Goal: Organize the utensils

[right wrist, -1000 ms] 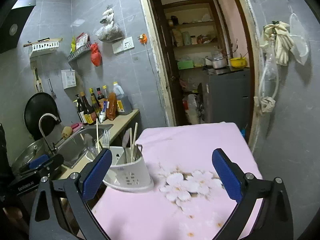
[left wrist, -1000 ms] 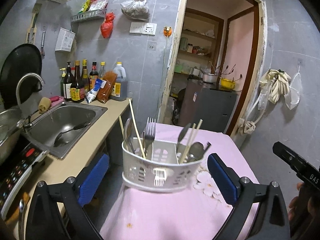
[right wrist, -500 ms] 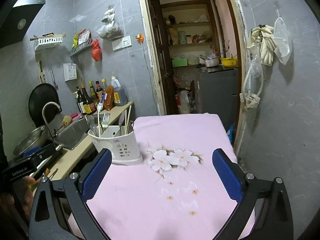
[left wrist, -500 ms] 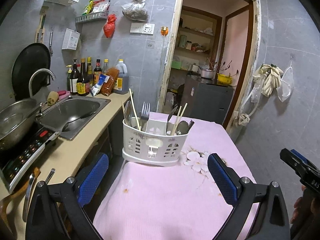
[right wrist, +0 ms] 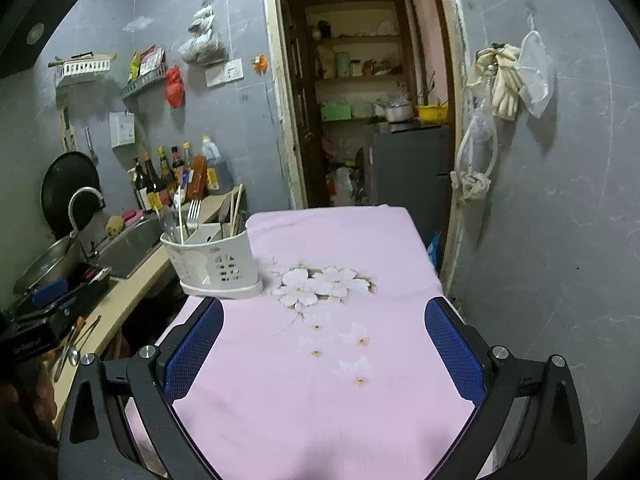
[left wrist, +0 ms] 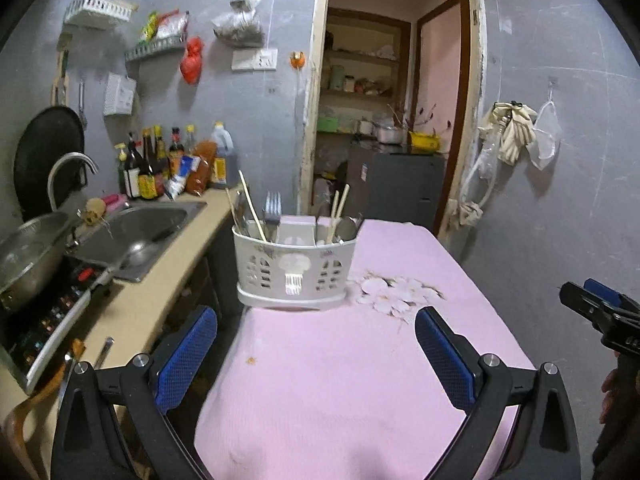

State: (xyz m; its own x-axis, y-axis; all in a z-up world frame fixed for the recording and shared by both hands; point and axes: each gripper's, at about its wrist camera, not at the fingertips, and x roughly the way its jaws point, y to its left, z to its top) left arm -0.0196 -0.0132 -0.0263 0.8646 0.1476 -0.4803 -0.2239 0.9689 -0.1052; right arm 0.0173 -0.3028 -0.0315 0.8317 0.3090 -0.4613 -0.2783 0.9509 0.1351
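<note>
You are working in dim, cool indoor light; both views bow strongly toward the edges and go black in the corners; the doorway (left wrist: 384,112) at upper centre glows warmer than the grey walls; the lower left of the left wrist view is smeared with blur; the gloves (right wrist: 504,80) at upper right of the right wrist view cast a soft shadow rightward.

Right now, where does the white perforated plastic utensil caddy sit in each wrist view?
Left wrist: the white perforated plastic utensil caddy stands centre frame, on the near-left edge of the pink flowered tablecloth.
Right wrist: the caddy is left of centre, at the cloth's left edge.
Shared landmark: the white flower print just right of it.
</note>
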